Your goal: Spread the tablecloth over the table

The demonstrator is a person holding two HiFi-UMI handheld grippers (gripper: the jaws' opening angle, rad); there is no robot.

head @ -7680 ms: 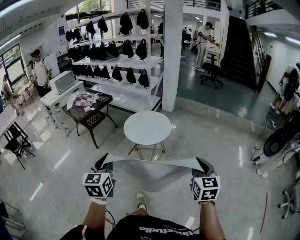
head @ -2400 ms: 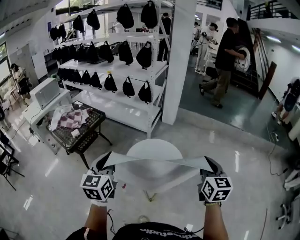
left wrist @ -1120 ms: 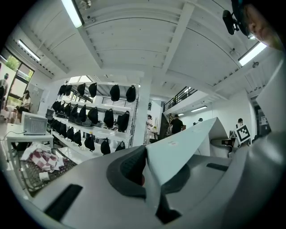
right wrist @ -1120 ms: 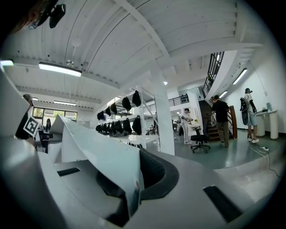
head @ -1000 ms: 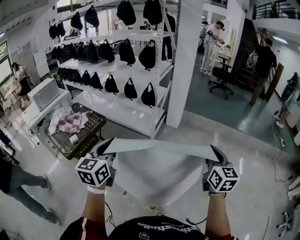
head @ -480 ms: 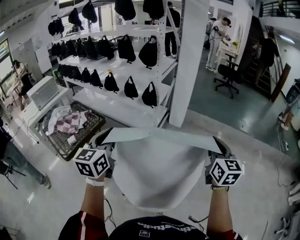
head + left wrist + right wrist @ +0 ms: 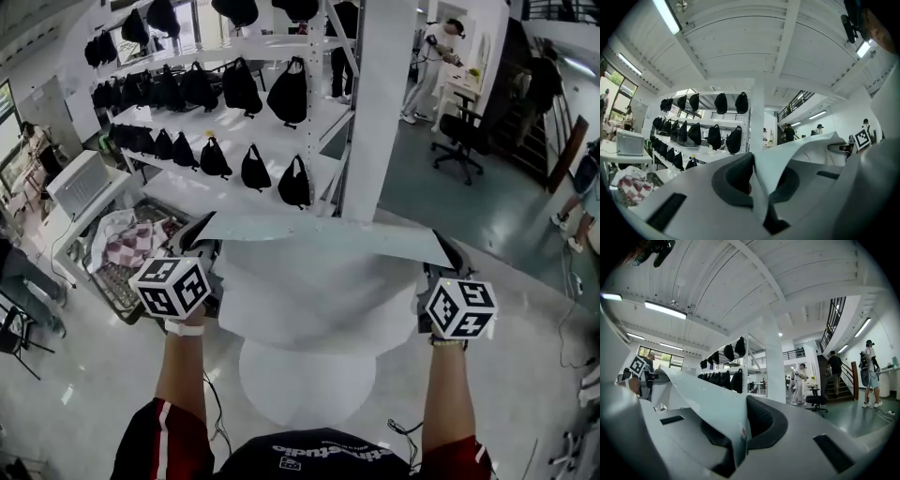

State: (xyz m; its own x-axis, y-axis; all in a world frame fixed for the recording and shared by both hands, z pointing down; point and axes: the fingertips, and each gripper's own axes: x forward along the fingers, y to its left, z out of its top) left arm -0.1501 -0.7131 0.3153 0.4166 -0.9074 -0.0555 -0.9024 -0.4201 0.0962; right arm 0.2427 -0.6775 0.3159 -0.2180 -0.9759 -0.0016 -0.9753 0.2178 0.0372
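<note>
Tablecloth (image 7: 319, 281) held taut in air between both grippers, above round white table (image 7: 302, 389). Hanging cloth hides table's far part (legs unseen too). Left gripper (image 7: 201, 242) clamped on one top corner, right gripper (image 7: 442, 255) on other. Cloth's lower corners not discernible.

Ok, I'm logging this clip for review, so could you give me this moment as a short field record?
left gripper: shut on a tablecloth corner
right gripper: shut on the other corner
tablecloth: white, stretched between the grippers, hanging over the table
table: round, white, partly hidden by the cloth; contact unclear
behind: shelves of black bags
</note>
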